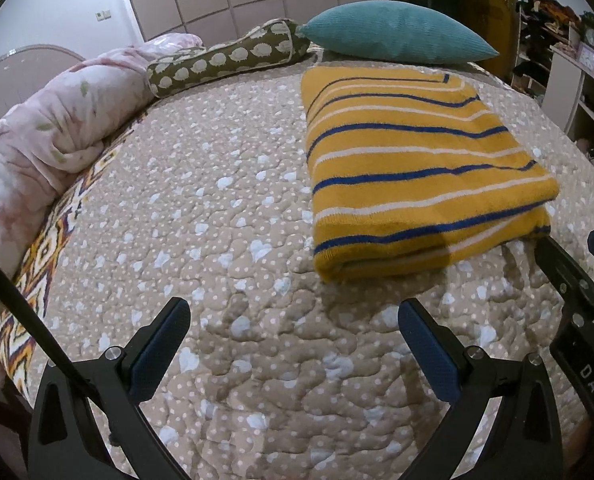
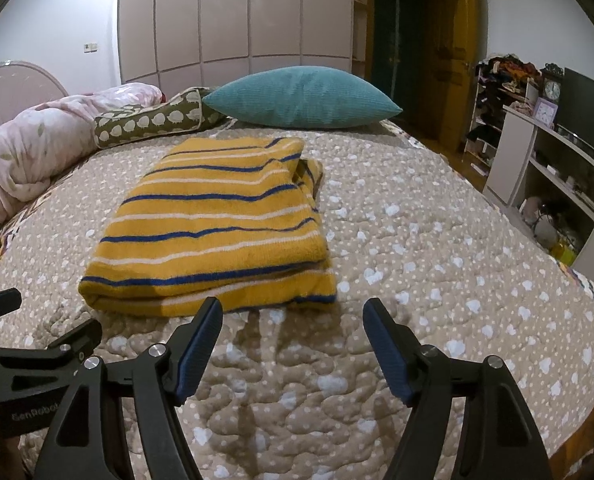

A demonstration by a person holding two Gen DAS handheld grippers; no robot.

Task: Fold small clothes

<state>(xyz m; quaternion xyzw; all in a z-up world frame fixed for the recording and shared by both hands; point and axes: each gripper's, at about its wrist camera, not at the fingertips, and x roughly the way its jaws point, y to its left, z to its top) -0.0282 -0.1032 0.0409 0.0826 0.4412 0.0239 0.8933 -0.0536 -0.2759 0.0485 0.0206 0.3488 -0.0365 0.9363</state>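
Note:
A yellow garment with blue and white stripes lies folded in a thick rectangle on the bed; it also shows in the right wrist view. My left gripper is open and empty, hovering over the quilt to the left of and in front of the garment. My right gripper is open and empty, just in front of the garment's near right corner. The right gripper also shows at the right edge of the left wrist view, close to that corner. The left gripper shows at the left edge of the right wrist view.
The bed has a beige quilt with white hearts and dots. A teal pillow, a sheep-print bolster and a rolled pink floral duvet line the far and left sides. Shelves stand right of the bed.

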